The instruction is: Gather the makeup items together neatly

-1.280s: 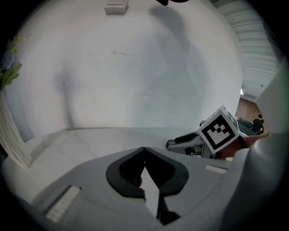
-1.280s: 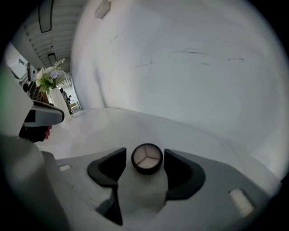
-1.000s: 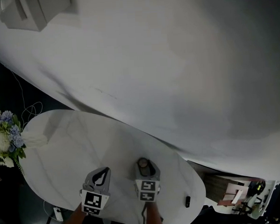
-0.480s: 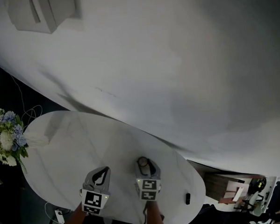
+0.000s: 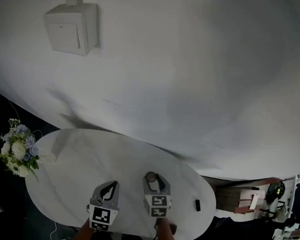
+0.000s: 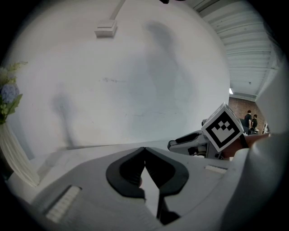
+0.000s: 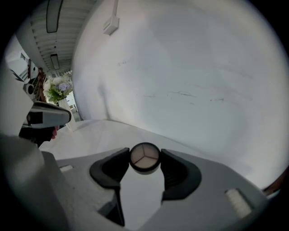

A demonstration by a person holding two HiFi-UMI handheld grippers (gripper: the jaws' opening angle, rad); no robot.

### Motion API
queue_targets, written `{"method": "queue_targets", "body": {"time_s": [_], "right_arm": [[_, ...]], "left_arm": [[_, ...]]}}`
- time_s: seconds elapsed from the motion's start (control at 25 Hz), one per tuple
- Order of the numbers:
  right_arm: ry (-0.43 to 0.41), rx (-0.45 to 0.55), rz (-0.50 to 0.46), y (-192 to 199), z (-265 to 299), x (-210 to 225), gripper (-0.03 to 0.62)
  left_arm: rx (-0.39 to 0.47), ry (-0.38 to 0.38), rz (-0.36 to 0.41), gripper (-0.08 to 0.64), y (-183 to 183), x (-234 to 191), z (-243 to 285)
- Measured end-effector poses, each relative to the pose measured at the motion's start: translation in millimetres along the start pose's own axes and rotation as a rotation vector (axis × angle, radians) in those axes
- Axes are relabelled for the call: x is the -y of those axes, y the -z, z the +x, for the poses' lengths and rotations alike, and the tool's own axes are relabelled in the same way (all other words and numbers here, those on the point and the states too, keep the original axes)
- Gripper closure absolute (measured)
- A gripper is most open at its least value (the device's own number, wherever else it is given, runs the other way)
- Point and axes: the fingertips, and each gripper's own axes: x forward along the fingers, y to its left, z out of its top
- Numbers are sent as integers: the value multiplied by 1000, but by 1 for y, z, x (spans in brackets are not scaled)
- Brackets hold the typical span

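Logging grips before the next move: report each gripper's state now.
Left gripper: shut, nothing between its jaws.
Right gripper: shut on the round makeup compact.

The left gripper (image 5: 112, 184) and right gripper (image 5: 152, 178) sit side by side, near each other, both pointing forward and tilted down. The left's jaws are pressed together with nothing between them. The right's jaws clamp a round compact (image 7: 144, 158) at their tips. The left forearm (image 5: 80, 239) and right forearm (image 5: 165, 232) show behind them.

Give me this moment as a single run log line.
left gripper: shut, empty | right gripper: shut on round black-rimmed three-shade makeup compact | small black item: on white oval table
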Motion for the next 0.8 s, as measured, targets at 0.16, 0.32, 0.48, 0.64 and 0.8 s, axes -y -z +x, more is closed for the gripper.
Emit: {"method": "queue_targets", "body": {"time_s": [0.16, 0.32, 0.48, 0.64, 0.8], "right_arm": [[46, 29, 8, -5, -33, 0, 373], [92, 58, 24, -4, -67, -5, 373], [137, 84, 43, 0, -98, -10, 373], [176, 103, 54, 6, -124, -16, 373], [219, 116, 65, 12, -147, -21, 371]], "left_arm": [[50, 32, 26, 551, -15, 11, -20], [82, 65, 53, 551, -23, 23, -41], [119, 105, 81, 551, -30, 35, -58], [142, 143, 102, 551, -33, 45, -75], [147, 181, 124, 551, -30, 54, -86]]}}
